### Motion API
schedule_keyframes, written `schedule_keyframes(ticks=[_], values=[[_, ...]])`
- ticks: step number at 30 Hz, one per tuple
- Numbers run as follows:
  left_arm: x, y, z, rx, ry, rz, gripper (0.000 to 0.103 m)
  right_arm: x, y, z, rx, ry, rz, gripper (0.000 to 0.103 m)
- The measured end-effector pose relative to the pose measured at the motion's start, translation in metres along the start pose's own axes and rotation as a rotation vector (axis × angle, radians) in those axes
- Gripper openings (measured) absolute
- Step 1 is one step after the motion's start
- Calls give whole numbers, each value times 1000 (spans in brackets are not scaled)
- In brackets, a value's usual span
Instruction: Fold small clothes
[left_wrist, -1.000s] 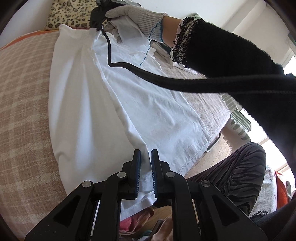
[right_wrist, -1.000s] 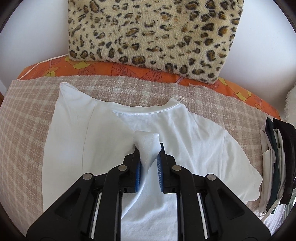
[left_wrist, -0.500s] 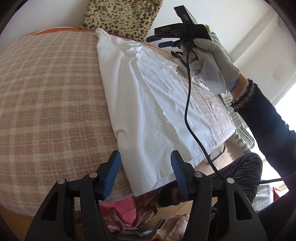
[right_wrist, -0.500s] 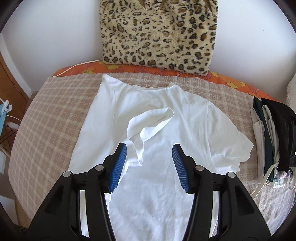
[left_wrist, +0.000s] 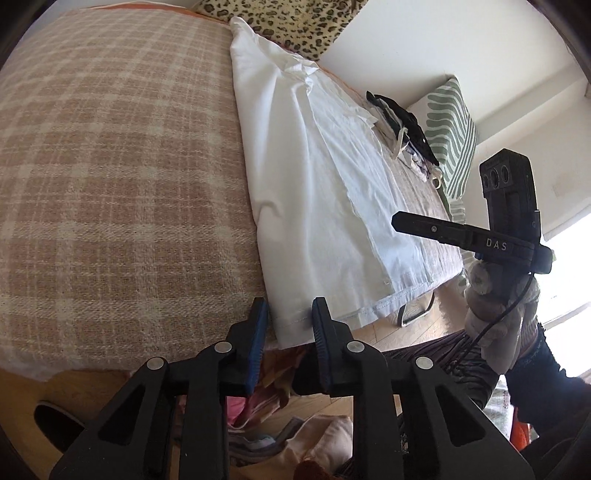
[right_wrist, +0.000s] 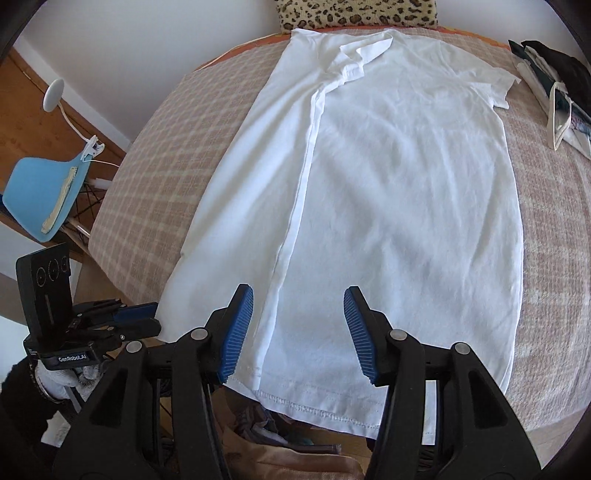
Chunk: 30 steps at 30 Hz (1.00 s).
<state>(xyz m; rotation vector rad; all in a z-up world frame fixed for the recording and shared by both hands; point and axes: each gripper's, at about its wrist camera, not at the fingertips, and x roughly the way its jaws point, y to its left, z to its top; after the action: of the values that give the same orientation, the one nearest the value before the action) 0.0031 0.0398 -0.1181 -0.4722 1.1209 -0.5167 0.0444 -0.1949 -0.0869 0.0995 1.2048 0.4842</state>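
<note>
White cotton T-shirt (right_wrist: 388, 192) flat on beige checked blanket (left_wrist: 110, 166), left side folded in, left tool (left_wrist: 287, 321) just narrowed around its hem corner — grip unclear, right tool (right_wrist: 298, 328) released above the hem.

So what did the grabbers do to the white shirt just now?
The right gripper let go of the sleeve, now folded across the white T-shirt, and pulled back to the hem. The left gripper opened, then has been closing around the hem corner. The leopard-print pillow stayed put.
</note>
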Motion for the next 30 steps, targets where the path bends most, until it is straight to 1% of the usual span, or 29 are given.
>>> schedule_keyframes(ticks=[2,5,7,8,10,12,13,14,16,17,19,20,21,22,24,25,28,29,30], values=[[3,-3,-1,7,6,1,15,6,-3,-13,31,26,9,53],[4,-6,1,9,-2,0,8,9,-4,-24,57,33,31,47],[4,-10,2,17,-17,5,6,9,-3,-27,65,35,60,45],[4,-12,3,23,-24,7,5,10,-1,-29,63,41,71,42],[1,-14,2,30,-38,8,5,14,4,-32,43,59,65,33],[-1,-15,2,30,-52,10,5,21,9,-34,23,74,55,10],[-5,-16,1,31,-65,11,4,22,10,-34,20,71,53,7],[-10,-17,1,36,-82,13,4,22,11,-34,31,72,69,3],[-20,-17,-3,46,-117,19,4,18,13,-35,42,69,124,2],[-22,-14,-6,50,-119,21,4,15,16,-37,18,63,119,2],[-13,-5,-9,30,-84,40,4,17,17,-41,-13,74,71,2],[-7,1,-11,7,-58,33,4,20,14,-42,-11,82,50,1],[-2,4,-13,-13,-38,31,4,21,10,-41,3,79,63,1],[1,5,-15,-19,-30,36,4,20,7,-40,20,79,68,1],[-1,2,-17,-7,-35,35,4,15,7,-39,19,54,28,1],[-2,-1,-17,12,-43,42,4,14,6,-39,21,52,37,1],[-3,-9,-18,47,-53,57,4,12,8,-42,22,68,115,1],[-2,-8,-18,46,-49,57,4,10,10,-43,15,61,110,1],[-1,-7,-18,42,-44,58,4,10,12,-44,8,60,102,3]])
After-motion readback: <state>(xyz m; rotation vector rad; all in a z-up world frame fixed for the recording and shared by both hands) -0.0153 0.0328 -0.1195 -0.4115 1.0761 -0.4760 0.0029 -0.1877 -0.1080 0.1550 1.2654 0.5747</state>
